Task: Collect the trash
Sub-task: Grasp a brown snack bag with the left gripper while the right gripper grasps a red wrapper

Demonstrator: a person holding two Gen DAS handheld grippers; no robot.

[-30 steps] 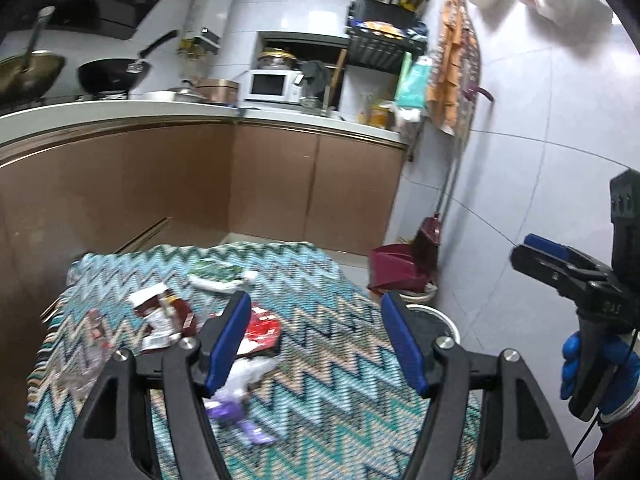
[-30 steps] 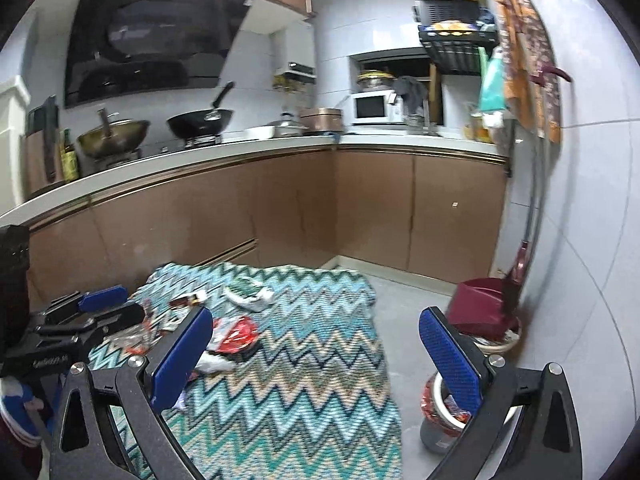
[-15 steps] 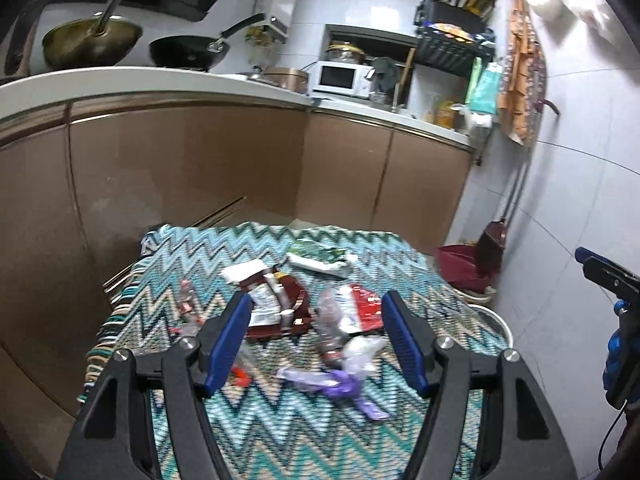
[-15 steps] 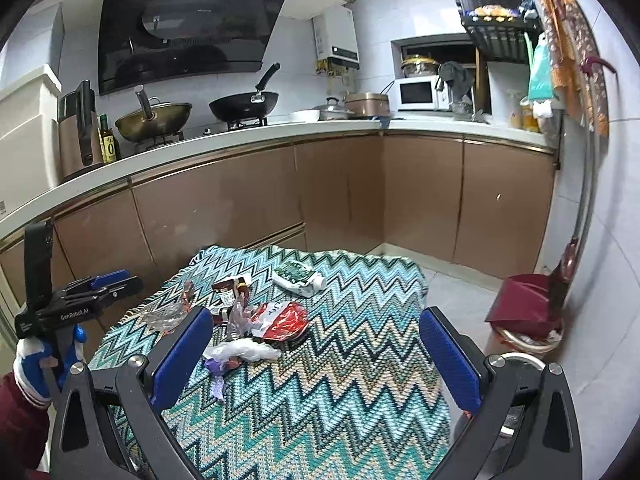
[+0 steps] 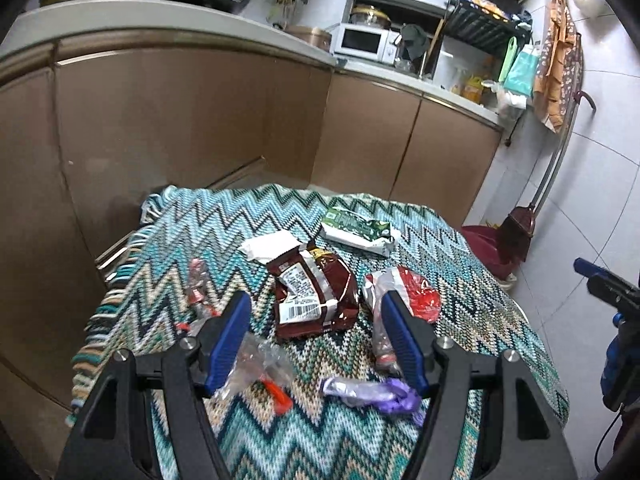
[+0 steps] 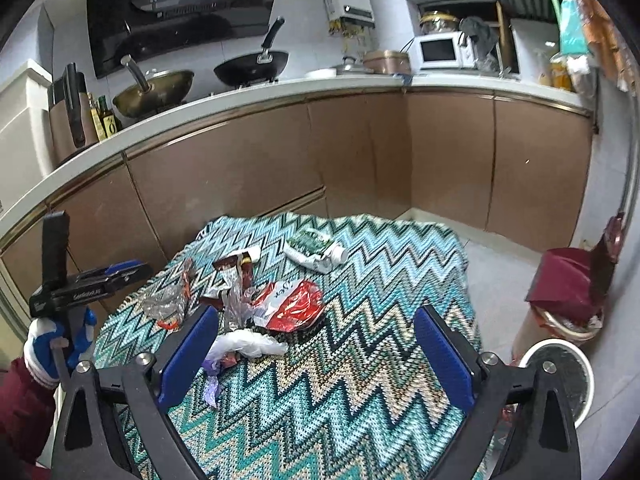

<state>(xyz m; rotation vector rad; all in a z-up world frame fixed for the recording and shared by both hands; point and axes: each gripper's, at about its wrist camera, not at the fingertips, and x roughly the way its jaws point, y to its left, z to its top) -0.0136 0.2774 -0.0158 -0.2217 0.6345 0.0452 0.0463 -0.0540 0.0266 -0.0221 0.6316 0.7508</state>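
Trash lies on a zigzag-patterned cloth (image 5: 460, 304): a dark red wrapper (image 5: 316, 296), a bright red wrapper (image 5: 416, 296), a green-and-white packet (image 5: 356, 230), a purple wrapper (image 5: 372, 394) and clear plastic (image 5: 256, 364). My left gripper (image 5: 316, 336) is open and empty, hovering above and just short of the dark red wrapper. My right gripper (image 6: 316, 356) is open and empty above the cloth, with the bright red wrapper (image 6: 292, 304), the green packet (image 6: 316, 250) and a white plastic piece (image 6: 248, 344) ahead. The left gripper also shows at the left of the right wrist view (image 6: 92, 280).
Brown kitchen cabinets (image 6: 248, 172) stand behind the cloth. A white round bin (image 6: 560, 376) and a dark red dustpan with a broom (image 6: 572, 280) are on the floor at the right. The tiled wall (image 5: 600, 184) is to the right.
Both grippers have swung left and come in over the cloth, so the trash now sits nearer and more central in both views. Both stay open.
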